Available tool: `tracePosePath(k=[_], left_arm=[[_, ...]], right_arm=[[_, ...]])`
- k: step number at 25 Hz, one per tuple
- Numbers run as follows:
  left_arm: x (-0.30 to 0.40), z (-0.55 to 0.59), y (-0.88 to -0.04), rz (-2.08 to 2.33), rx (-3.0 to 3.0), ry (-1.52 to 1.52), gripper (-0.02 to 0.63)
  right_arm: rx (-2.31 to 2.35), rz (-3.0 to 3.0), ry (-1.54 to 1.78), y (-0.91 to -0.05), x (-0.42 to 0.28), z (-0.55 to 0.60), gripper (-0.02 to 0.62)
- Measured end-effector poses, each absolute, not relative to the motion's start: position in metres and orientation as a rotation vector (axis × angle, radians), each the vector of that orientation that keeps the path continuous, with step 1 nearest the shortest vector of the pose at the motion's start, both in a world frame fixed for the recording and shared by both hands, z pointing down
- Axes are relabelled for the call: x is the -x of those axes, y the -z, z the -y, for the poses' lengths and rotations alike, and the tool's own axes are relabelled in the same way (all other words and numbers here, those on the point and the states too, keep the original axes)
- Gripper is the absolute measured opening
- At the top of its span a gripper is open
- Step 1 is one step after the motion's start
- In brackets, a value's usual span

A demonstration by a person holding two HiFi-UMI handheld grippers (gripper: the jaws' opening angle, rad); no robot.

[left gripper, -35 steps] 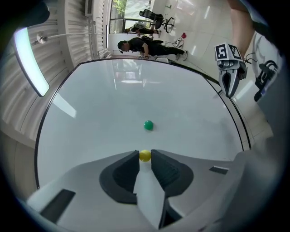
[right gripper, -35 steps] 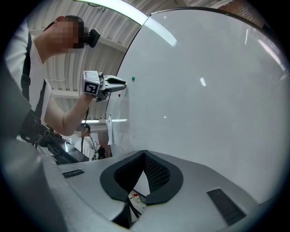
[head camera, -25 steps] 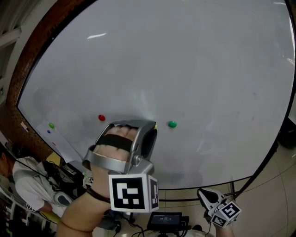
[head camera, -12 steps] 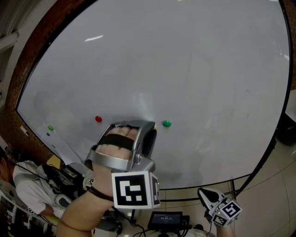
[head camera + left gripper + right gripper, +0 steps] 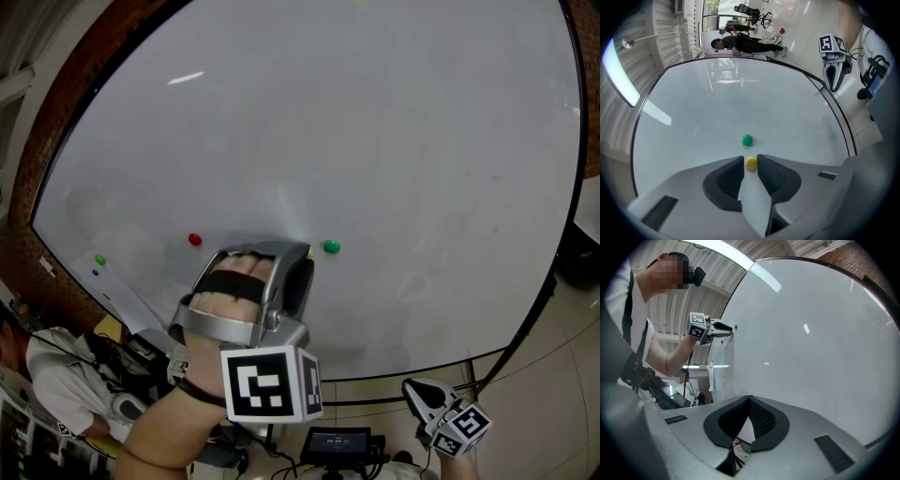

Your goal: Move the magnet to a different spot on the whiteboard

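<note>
One green magnet lies just beyond left hand-held gripper, jaws just opened round yellow magnet

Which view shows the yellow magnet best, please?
The left gripper view: the yellow magnet sits between the jaws of the left claw, which have just been opening. Head view: the claw mostly hides it; right gripper view: too distant.

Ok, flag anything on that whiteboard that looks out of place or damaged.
Nothing stands out. The whiteboard looks intact, with only faint smears. The yellow magnet sits flat on it between the jaws of the left tool, which have just been opening; the green magnet and red magnet sit flat too.
</note>
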State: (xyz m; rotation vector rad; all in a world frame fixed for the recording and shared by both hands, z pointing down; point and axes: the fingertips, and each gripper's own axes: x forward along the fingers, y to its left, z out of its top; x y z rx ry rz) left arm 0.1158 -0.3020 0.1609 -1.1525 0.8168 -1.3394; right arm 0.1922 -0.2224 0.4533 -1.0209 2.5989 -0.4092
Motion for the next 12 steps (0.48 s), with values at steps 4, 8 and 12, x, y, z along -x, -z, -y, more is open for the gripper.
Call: tracePosePath(k=[4,8,12], left_arm=[[-0.1175,0.2985,-0.1589,-0.820,1.163,1.317,0.126],[-0.1164,0.2983,-0.1599,-0.820,1.192,1.288,0.126],[-0.1101,0.2927,-0.1663,-0.813,1.247,1.240,0.126]], right_arm=[[1.039,-2.596,0.412,-0.4545,-0.1955,0.2192,0.015],[1.055,-2.596,0.416,-0.4548,-0.1973,0.2182,0.015],[1.056,-2.604,0.426,-0.4554,-0.1894,0.2165,0.015]])
